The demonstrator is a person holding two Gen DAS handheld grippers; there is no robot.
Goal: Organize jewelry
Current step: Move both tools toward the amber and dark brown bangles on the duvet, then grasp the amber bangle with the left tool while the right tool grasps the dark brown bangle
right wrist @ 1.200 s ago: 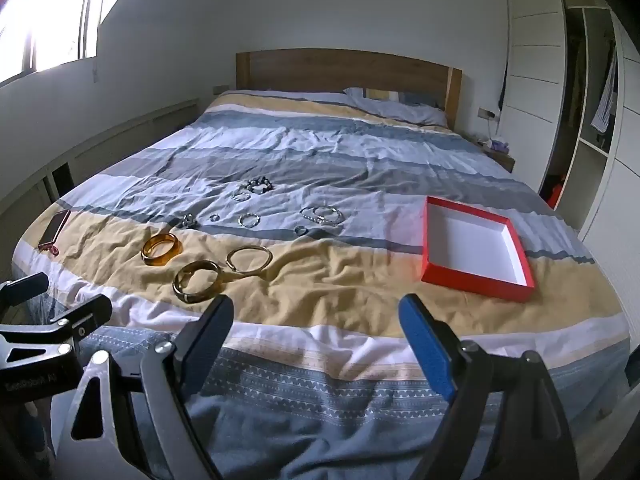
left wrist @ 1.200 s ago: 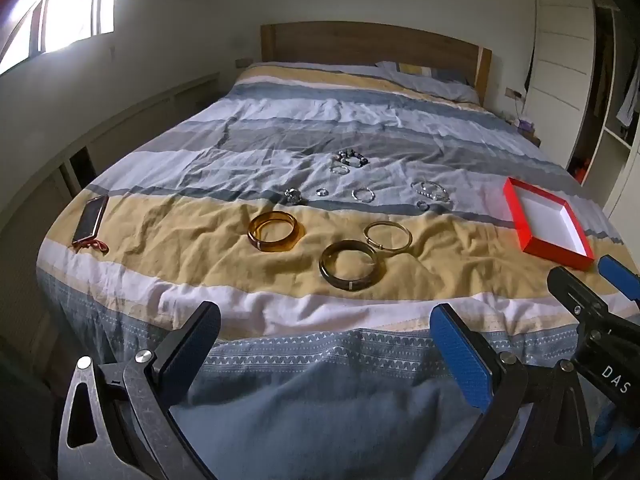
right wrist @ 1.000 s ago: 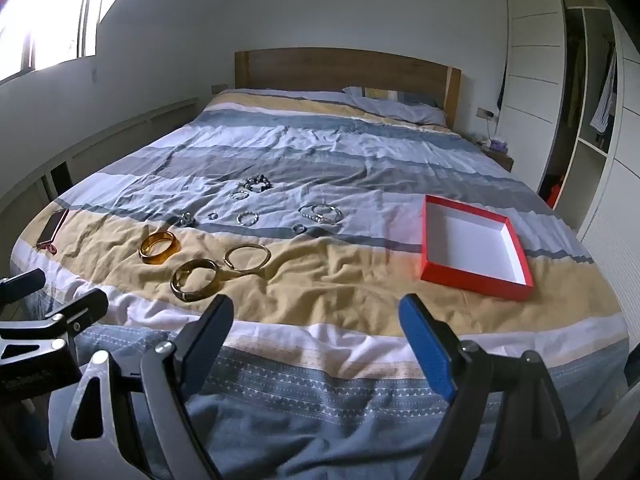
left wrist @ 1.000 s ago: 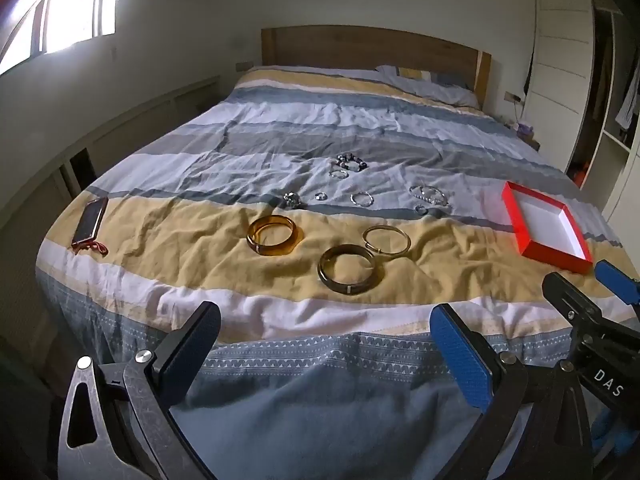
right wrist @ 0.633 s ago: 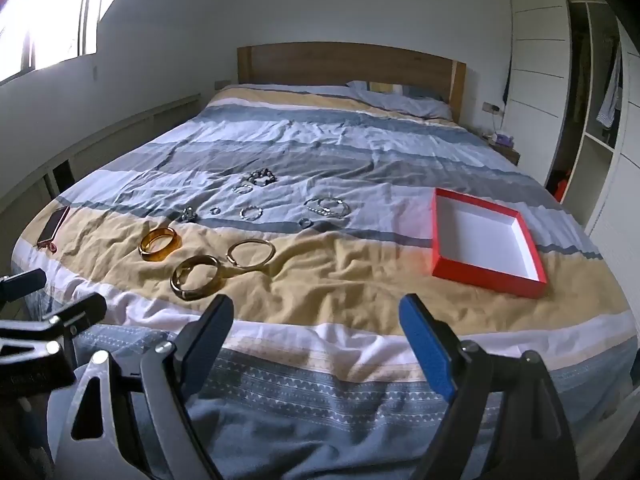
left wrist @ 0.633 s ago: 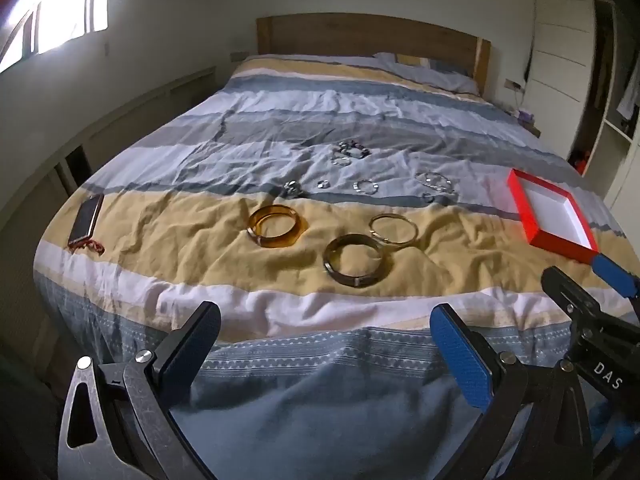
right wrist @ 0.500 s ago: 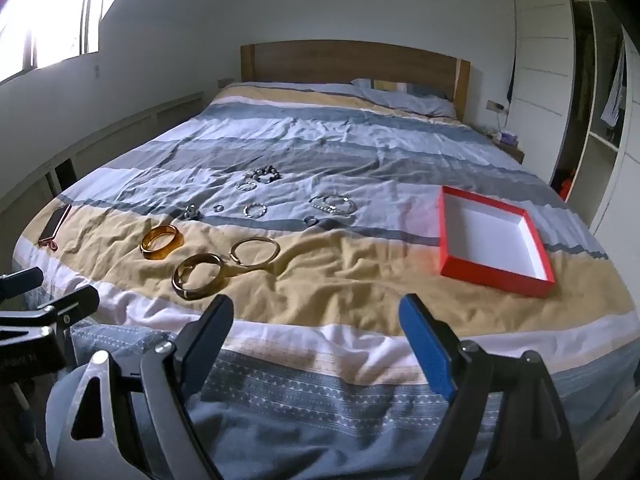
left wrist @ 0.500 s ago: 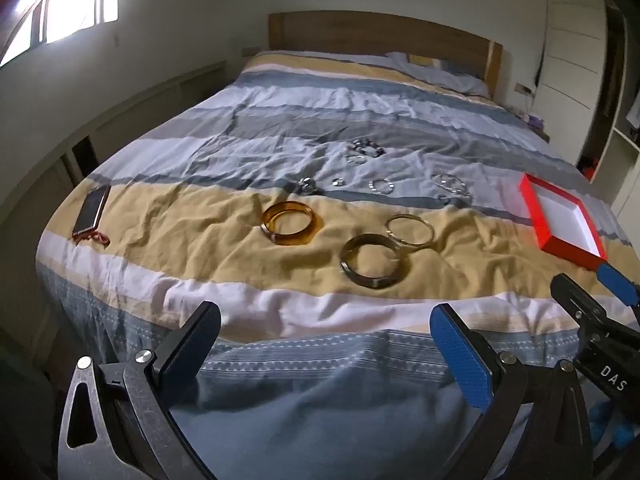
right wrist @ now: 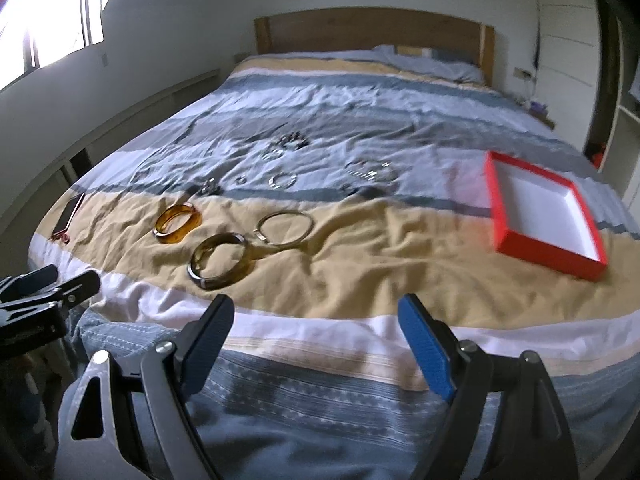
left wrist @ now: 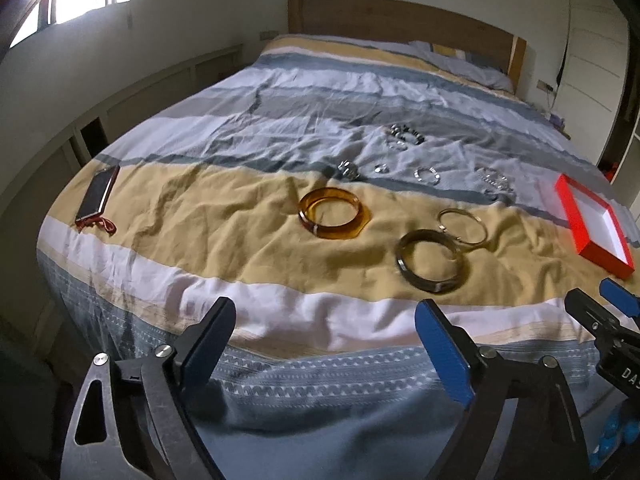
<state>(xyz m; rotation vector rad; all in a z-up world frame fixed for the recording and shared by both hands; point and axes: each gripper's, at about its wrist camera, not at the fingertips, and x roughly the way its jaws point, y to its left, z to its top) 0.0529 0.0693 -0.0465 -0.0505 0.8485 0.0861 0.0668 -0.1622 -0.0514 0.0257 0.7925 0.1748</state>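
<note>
Three bangles lie on the yellow stripe of the bedspread: an amber bangle [left wrist: 336,234] [right wrist: 172,237], a dark bangle [left wrist: 432,287] [right wrist: 216,279] and a thin gold bangle [left wrist: 474,240] [right wrist: 280,242]. Behind them on the grey stripe lie several small silver pieces [left wrist: 426,174] [right wrist: 283,180]. At the right sits an empty red box [left wrist: 570,212] [right wrist: 552,260] with a white inside. My left gripper [left wrist: 324,320] hovers over the bed's foot short of the bangles, its jaws closing on nothing. My right gripper [right wrist: 316,312] stands open and empty, also short of the bangles.
A phone [left wrist: 98,192] with a red strap lies at the bed's left edge. A wooden headboard [left wrist: 400,20] and pillows are at the far end. Low shelving runs along the left wall, and white wardrobes [right wrist: 568,40] stand on the right.
Both grippers have come forward and down toward the bed, so the bangles and box look larger. The left jaws have narrowed a little. The right jaws keep the same gap.
</note>
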